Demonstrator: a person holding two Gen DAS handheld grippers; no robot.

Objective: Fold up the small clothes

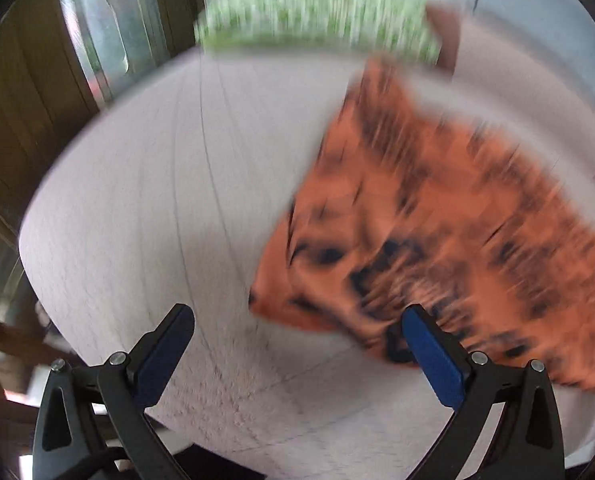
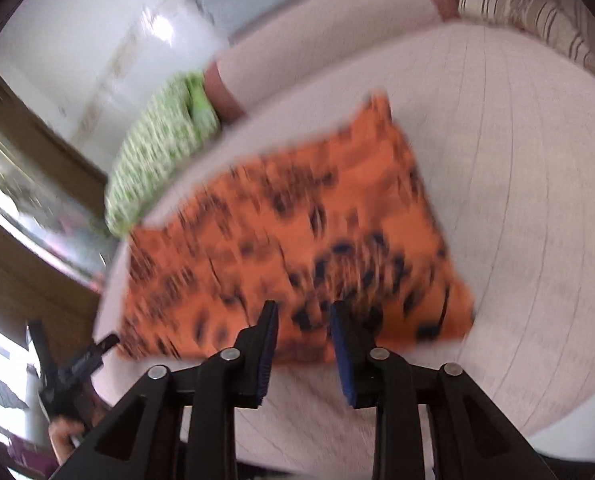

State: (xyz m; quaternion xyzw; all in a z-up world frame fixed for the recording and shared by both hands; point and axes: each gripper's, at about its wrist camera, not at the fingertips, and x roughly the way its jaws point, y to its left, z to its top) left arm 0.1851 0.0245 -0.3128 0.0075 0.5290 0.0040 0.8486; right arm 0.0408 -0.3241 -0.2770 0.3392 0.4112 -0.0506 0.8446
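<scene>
An orange garment with black spots [image 1: 437, 232] lies flat on a pale quilted bed [image 1: 157, 200]; it also shows in the right wrist view [image 2: 289, 248]. Both views are motion-blurred. My left gripper [image 1: 297, 316] is open wide and empty above the bed, with its right finger over the garment's near edge. My right gripper [image 2: 303, 312] is open with a narrower gap, empty, just above the garment's near edge. The left gripper also shows at the lower left of the right wrist view [image 2: 97, 348].
A green patterned cloth [image 1: 317, 12] lies at the bed's far side, also in the right wrist view [image 2: 157, 148]. A striped pillow [image 2: 537, 20] sits at the far right. A wooden door frame [image 1: 25, 100] stands left of the bed.
</scene>
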